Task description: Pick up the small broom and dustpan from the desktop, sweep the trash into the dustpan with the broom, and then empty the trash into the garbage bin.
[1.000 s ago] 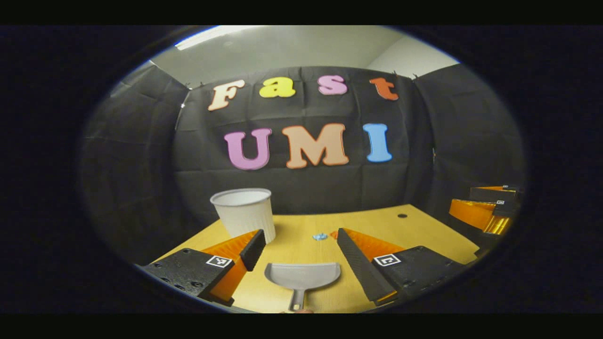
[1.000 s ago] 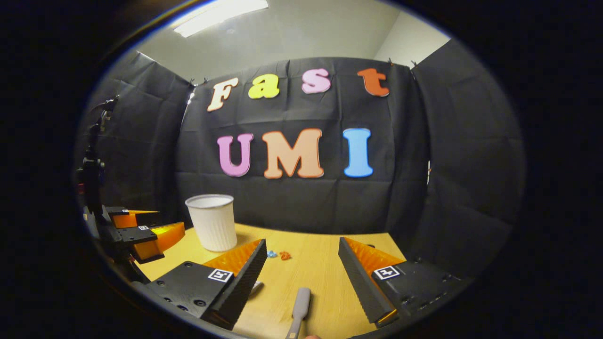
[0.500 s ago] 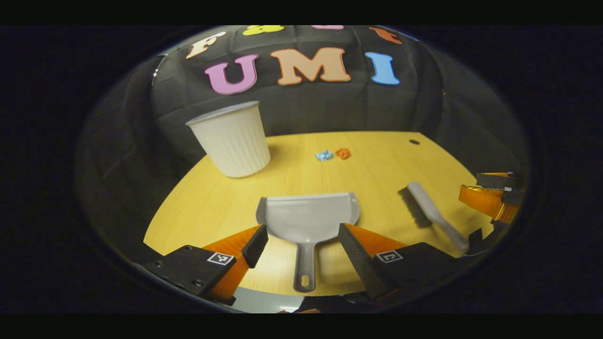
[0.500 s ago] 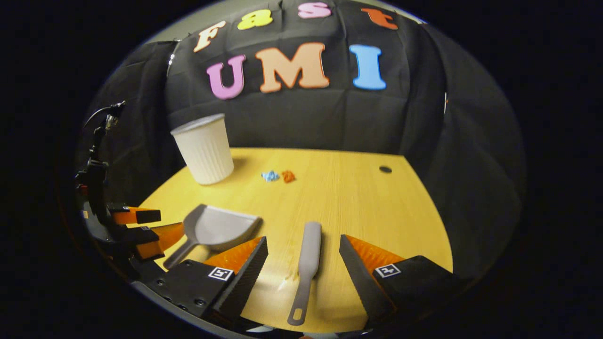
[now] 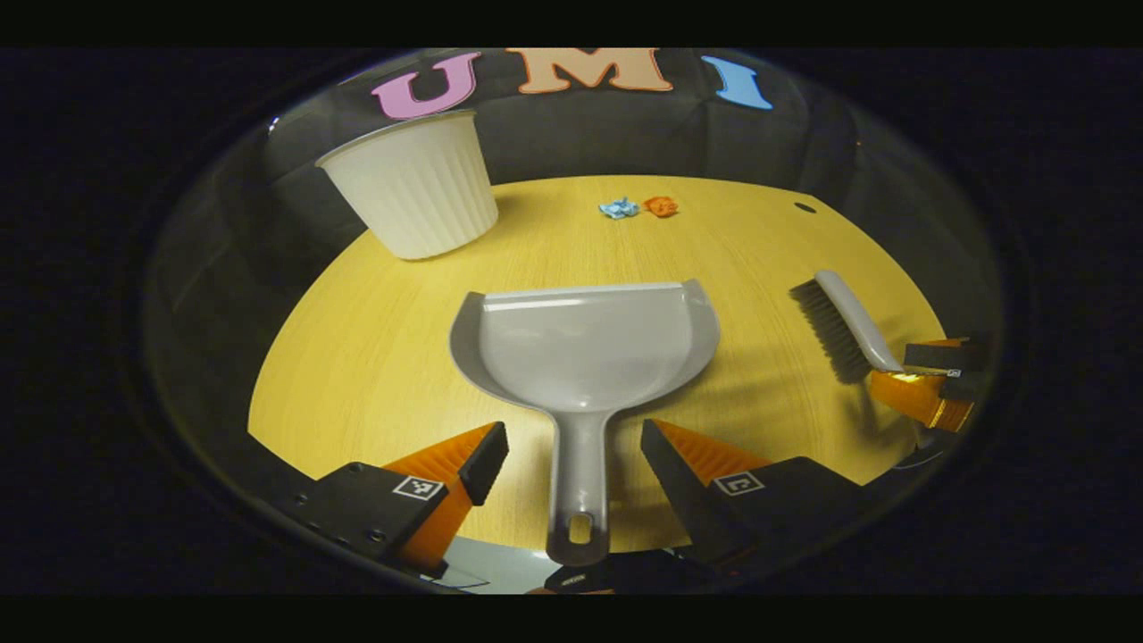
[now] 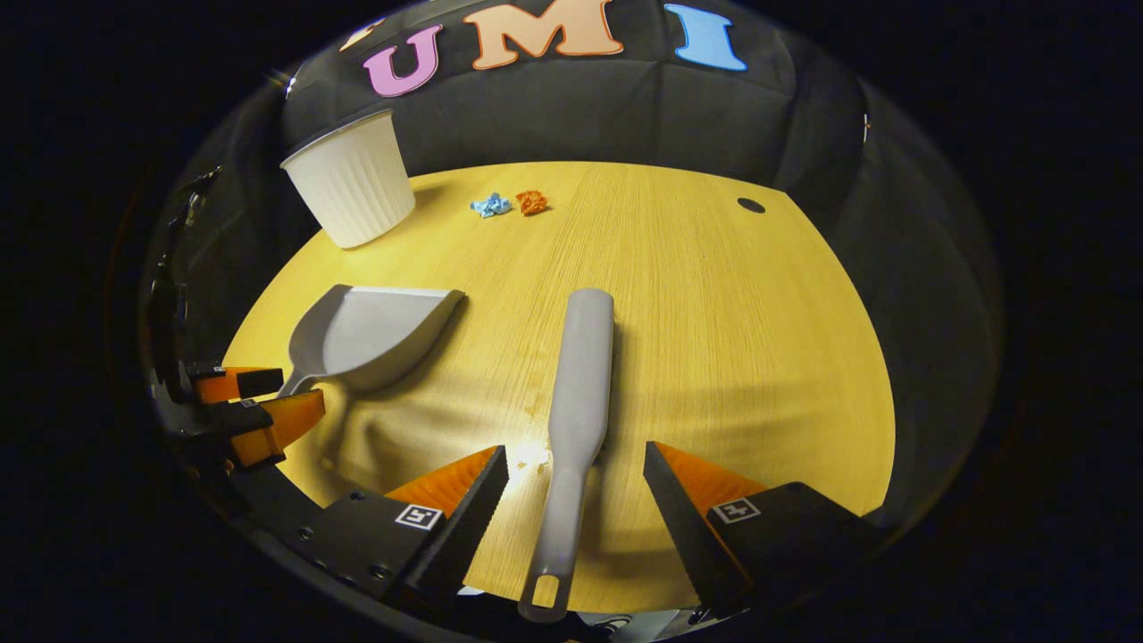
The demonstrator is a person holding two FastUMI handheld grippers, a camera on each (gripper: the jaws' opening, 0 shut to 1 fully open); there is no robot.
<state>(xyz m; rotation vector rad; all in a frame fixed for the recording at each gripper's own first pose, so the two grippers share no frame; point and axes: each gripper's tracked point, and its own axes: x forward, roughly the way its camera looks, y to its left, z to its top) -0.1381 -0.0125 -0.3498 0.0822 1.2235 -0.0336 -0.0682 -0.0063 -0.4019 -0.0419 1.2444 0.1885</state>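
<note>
My left gripper (image 5: 571, 451), fingers spread wide, straddles the dustpan (image 5: 585, 344) handle: the pan lies dead ahead at 12 o'clock, its long axis running from 6 to 12, handle end nearest me and mouth facing away. Neither finger touches the handle (a clear gap shows on each side). The garbage bin (image 5: 415, 183) stands at 11 o'clock, the two scraps of trash (image 5: 638, 207) far off at about 12, near the desktop's (image 5: 357, 357) far edge. My right gripper (image 6: 576, 487) is likewise wide apart and empty, set either side of the broom (image 6: 579, 393), which also lies from 6 to 12, handle loop toward me, brush head away. Each hand is nearer its own tool; closing on both handles looks to be the next step.
</note>
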